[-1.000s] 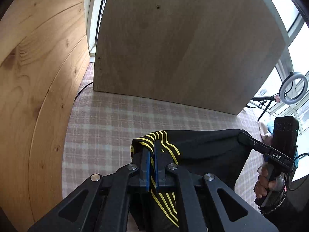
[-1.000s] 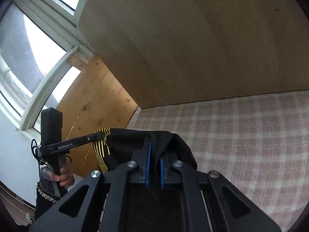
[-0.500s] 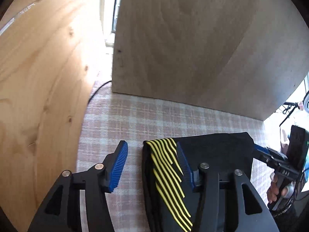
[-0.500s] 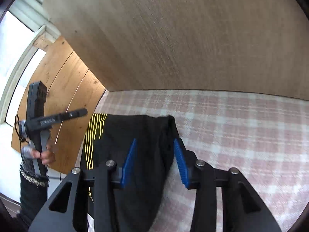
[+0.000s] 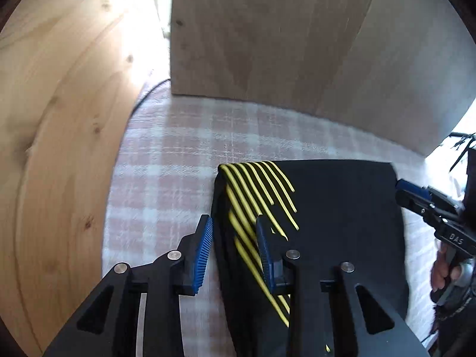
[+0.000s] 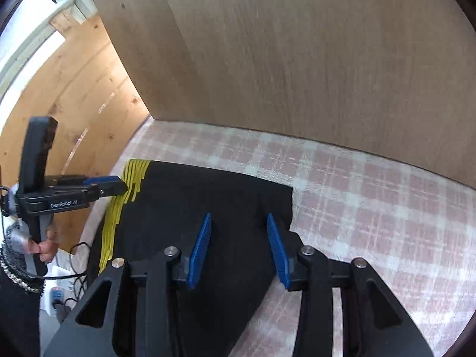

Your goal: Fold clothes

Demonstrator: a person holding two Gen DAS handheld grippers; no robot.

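Black garment (image 5: 342,208) with yellow stripes (image 5: 255,190) lies folded flat on the plaid cloth (image 5: 166,160), near the plywood panel (image 5: 267,35). Our left gripper (image 5: 235,247) straddles its striped edge, jaws closing, pads not pressing. Right gripper (image 6: 238,247) hangs released over the other edge.

Both the left gripper (image 5: 233,242) and the right gripper (image 6: 239,245) are built from matte black angular arms with triangular cut-outs, fastened by round silver screws, and are tipped with ribbed blue pads (image 5: 203,250). White lettering is printed on the side of each black body, "GenRobot.AI" on the left one and "DAS" on the right. A dark sleeve (image 6: 17,306) with a speckled knitted cuff is worn at the wrist
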